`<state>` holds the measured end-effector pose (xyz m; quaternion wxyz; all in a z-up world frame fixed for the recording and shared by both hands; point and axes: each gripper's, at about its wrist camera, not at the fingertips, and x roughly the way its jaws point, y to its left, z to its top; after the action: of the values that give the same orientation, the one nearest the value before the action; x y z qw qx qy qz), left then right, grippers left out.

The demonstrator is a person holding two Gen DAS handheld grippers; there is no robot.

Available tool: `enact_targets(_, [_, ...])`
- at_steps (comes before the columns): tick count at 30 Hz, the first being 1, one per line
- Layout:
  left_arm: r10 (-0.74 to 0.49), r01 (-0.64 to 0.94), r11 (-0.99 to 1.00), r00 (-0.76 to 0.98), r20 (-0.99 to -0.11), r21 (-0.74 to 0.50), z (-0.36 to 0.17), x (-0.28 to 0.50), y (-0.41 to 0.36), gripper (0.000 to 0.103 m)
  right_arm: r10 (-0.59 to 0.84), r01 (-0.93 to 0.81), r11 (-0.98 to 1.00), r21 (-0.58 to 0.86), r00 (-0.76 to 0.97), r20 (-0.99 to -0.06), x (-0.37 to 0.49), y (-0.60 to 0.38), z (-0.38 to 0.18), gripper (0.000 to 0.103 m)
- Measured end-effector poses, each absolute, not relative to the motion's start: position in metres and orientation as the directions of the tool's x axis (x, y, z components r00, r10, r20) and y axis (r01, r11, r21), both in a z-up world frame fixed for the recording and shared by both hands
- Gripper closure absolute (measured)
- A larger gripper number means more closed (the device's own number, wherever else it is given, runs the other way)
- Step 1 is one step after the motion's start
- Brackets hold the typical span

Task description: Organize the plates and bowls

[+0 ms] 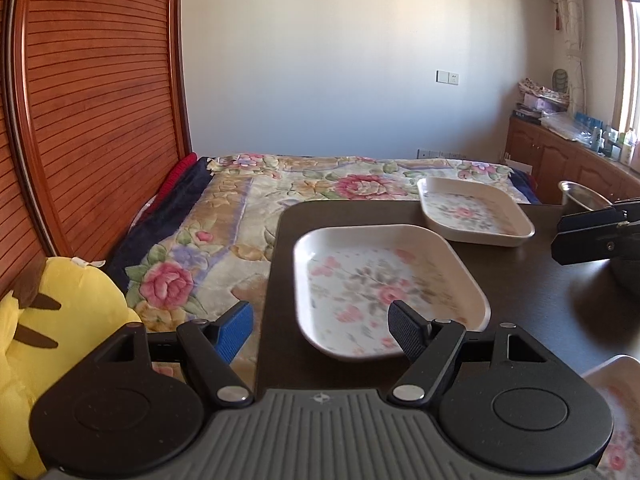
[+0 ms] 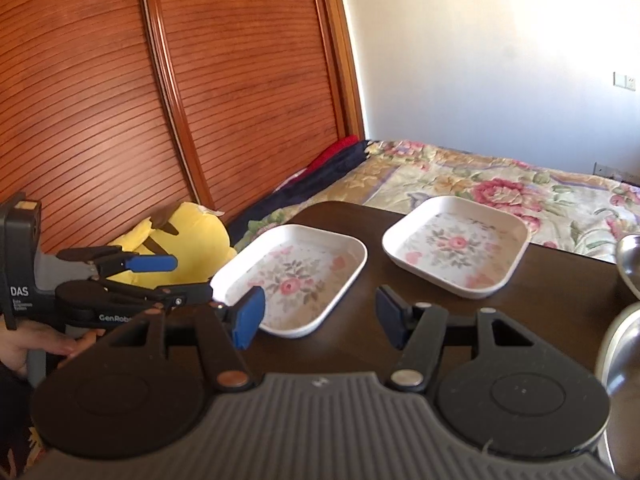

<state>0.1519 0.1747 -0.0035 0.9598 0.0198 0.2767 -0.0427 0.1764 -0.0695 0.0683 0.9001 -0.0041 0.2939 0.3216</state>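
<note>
Two white square plates with a pink flower print lie on the dark table [image 1: 540,292]. In the left wrist view the near plate [image 1: 384,292] is just ahead of my left gripper [image 1: 322,332]. That gripper is open, its black finger [image 1: 408,332] over the plate's near rim and its blue finger [image 1: 236,332] off the table's left edge. The far plate [image 1: 476,212] lies behind, to the right. My right gripper [image 2: 320,316] hangs open over bare table, in front of the near plate [image 2: 296,276] and the far plate [image 2: 456,244]. Nothing is between its fingers.
Steel bowls [image 2: 628,264] [image 2: 620,360] stand at the table's right side, and a third flowered plate [image 1: 616,420] shows at the lower right. A bed with a floral blanket [image 1: 248,216] lies beyond the table. A yellow plush toy [image 1: 60,320] and a wooden headboard [image 1: 100,100] are at the left.
</note>
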Motion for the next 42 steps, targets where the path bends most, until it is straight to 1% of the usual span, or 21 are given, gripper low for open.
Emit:
enact_targets(3, [-0.089, 0.103, 0.995, 0.837, -0.539, -0.003, -0.007, 0.165, 0.182, 0.026, 0.568, -0.581, 0.794, 0.179, 0.604, -0.559, 0.19, -0.061, 0.064, 0.041])
enact_targets(8, [-0.113, 0.113, 0.993, 0.826, -0.553, -0.033, -0.013, 0.183, 0.192, 0.035, 0.559, -0.575, 0.794, 0.196, 0.564, -0.607, 0.212, -0.047, 0.053, 0.042])
enact_targets(10, [-0.118, 0.113, 0.993, 0.818, -0.563, -0.044, -0.017, 0.189, 0.195, 0.041, 0.555, -0.572, 0.794, 0.205, 0.546, -0.627, 0.221, -0.043, 0.047, 0.043])
enact_targets(11, [-0.121, 0.112, 0.992, 0.815, -0.567, -0.051, -0.018, 0.192, 0.196, 0.043, 0.551, -0.569, 0.796, 0.206, 0.54, -0.636, 0.224, -0.041, 0.044, 0.044])
enact_targets(13, [-0.124, 0.112, 0.992, 0.81, -0.574, -0.057, -0.021, 0.198, 0.198, 0.049, 0.546, -0.568, 0.796, 0.208, 0.527, -0.652, 0.229, -0.038, 0.038, 0.048])
enact_targets(15, [-0.121, 0.111, 0.992, 0.808, -0.577, -0.053, -0.023, 0.202, 0.199, 0.05, 0.54, -0.563, 0.8, 0.21, 0.52, -0.662, 0.234, -0.035, 0.034, 0.05])
enact_targets(17, [-0.124, 0.113, 0.992, 0.805, -0.581, -0.055, -0.025, 0.206, 0.199, 0.053, 0.539, -0.559, 0.8, 0.217, 0.512, -0.669, 0.237, -0.034, 0.031, 0.053])
enact_targets(20, [-0.123, 0.11, 0.992, 0.799, -0.589, -0.058, -0.028, 0.211, 0.201, 0.06, 0.541, -0.558, 0.798, 0.226, 0.5, -0.676, 0.24, -0.033, 0.028, 0.054])
enact_targets(22, [-0.124, 0.109, 0.992, 0.796, -0.592, -0.06, -0.029, 0.212, 0.201, 0.068, 0.543, -0.56, 0.796, 0.228, 0.494, -0.679, 0.242, -0.031, 0.026, 0.056])
enact_targets(24, [-0.125, 0.106, 0.992, 0.792, -0.598, -0.067, -0.031, 0.213, 0.202, 0.074, 0.545, -0.561, 0.794, 0.234, 0.487, -0.683, 0.244, -0.03, 0.024, 0.06])
enact_targets(27, [-0.129, 0.103, 0.992, 0.791, -0.598, -0.078, -0.03, 0.213, 0.202, 0.08, 0.54, -0.551, 0.799, 0.24, 0.483, -0.689, 0.246, -0.031, 0.021, 0.06])
enact_targets(28, [-0.129, 0.104, 0.992, 0.791, -0.598, -0.077, -0.03, 0.213, 0.202, 0.081, 0.541, -0.547, 0.8, 0.245, 0.482, -0.69, 0.247, -0.031, 0.02, 0.061])
enact_targets(34, [-0.13, 0.107, 0.991, 0.79, -0.599, -0.075, -0.03, 0.212, 0.202, 0.084, 0.557, -0.559, 0.787, 0.262, 0.461, -0.69, 0.25, -0.03, 0.017, 0.071])
enact_targets(35, [-0.131, 0.109, 0.991, 0.79, -0.599, -0.074, -0.029, 0.213, 0.201, 0.084, 0.56, -0.561, 0.784, 0.265, 0.455, -0.692, 0.25, -0.03, 0.016, 0.075])
enact_targets(36, [-0.132, 0.11, 0.991, 0.789, -0.6, -0.074, -0.029, 0.212, 0.199, 0.086, 0.561, -0.563, 0.782, 0.266, 0.451, -0.694, 0.25, -0.029, 0.015, 0.077])
enact_targets(37, [-0.135, 0.115, 0.991, 0.786, -0.603, -0.072, -0.029, 0.212, 0.198, 0.09, 0.564, -0.568, 0.779, 0.266, 0.447, -0.694, 0.25, -0.028, 0.015, 0.079])
enact_targets(38, [-0.141, 0.124, 0.99, 0.783, -0.606, -0.07, -0.029, 0.211, 0.196, 0.091, 0.567, -0.573, 0.775, 0.268, 0.443, -0.694, 0.25, -0.027, 0.014, 0.082])
enact_targets(42, [-0.122, 0.116, 0.992, 0.781, -0.613, -0.051, -0.028, 0.21, 0.193, 0.091, 0.563, -0.594, 0.767, 0.242, 0.442, -0.698, 0.249, -0.023, 0.015, 0.082])
